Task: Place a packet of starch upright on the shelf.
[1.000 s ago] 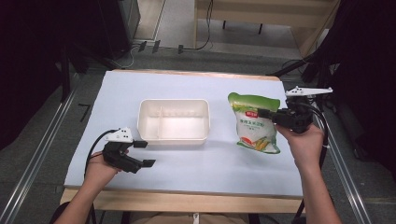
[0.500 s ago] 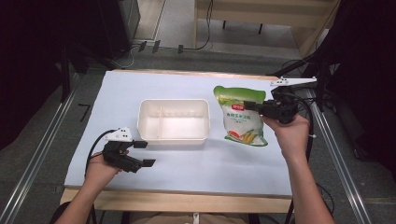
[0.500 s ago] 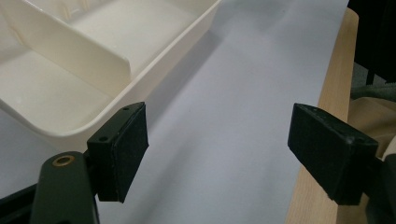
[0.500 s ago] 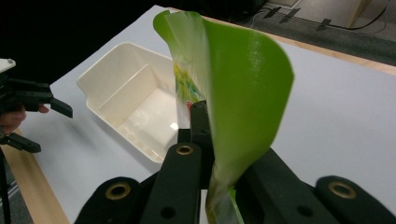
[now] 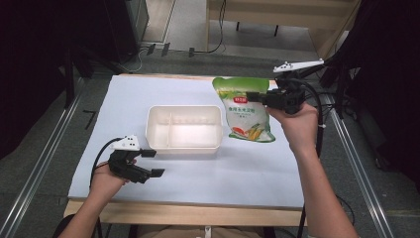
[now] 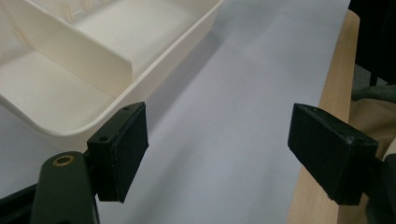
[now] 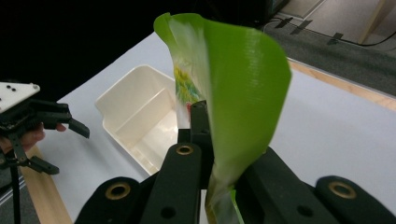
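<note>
The bag [image 5: 246,109] hangs in the air just right of the tray [image 5: 183,127], lifted off the white sheet [image 5: 237,173] over the table's far right part. The right gripper [image 5: 255,95] pinches it by its right edge, jaws pressed together on the film; in the right gripper view the bag [image 7: 233,102] curls up between the jaws, its plain green back turned to the camera.

The left gripper [image 5: 154,163] rests low at the near left of the sheet, just before the tray's near left corner, its jaws spread wide with nothing between them; its pads [image 6: 126,149] touch nothing.

The tray is cream plastic, split by a thin wall [image 6: 79,49] into two compartments, both bare.

The bag is glossy green at the top with a white panel, red logo, dark print and a picture of corn near the bottom.
</note>
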A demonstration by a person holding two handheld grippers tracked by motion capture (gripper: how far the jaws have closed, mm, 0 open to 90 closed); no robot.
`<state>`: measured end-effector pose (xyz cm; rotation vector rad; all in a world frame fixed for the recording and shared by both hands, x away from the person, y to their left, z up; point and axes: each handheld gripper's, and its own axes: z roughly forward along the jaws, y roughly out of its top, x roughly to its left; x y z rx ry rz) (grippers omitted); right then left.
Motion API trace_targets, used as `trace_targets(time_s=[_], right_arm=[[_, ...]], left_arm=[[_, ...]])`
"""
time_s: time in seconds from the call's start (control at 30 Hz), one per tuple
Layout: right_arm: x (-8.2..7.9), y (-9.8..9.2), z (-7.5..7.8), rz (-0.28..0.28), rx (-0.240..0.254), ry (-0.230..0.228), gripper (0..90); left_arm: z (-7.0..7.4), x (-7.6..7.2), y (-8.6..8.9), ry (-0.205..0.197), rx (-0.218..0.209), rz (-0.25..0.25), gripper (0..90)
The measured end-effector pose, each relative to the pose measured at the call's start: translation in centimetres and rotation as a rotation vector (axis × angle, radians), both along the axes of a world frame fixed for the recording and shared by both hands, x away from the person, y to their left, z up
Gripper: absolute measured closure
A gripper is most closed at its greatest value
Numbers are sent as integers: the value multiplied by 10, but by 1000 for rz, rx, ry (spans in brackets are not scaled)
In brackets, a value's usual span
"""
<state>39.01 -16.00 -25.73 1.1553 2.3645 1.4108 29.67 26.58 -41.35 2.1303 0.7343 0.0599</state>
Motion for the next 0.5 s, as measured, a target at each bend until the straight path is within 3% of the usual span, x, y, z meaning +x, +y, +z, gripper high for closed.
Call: trace_targets(time_s=[0.23,0.5], right_arm=[[5,15,17,22,2,-16,900],[14,30,29,52,45,-13,900]], left_arm=[[0,0,0,-1,-7,-2,209],[0,0,1,0,-10,1,209]])
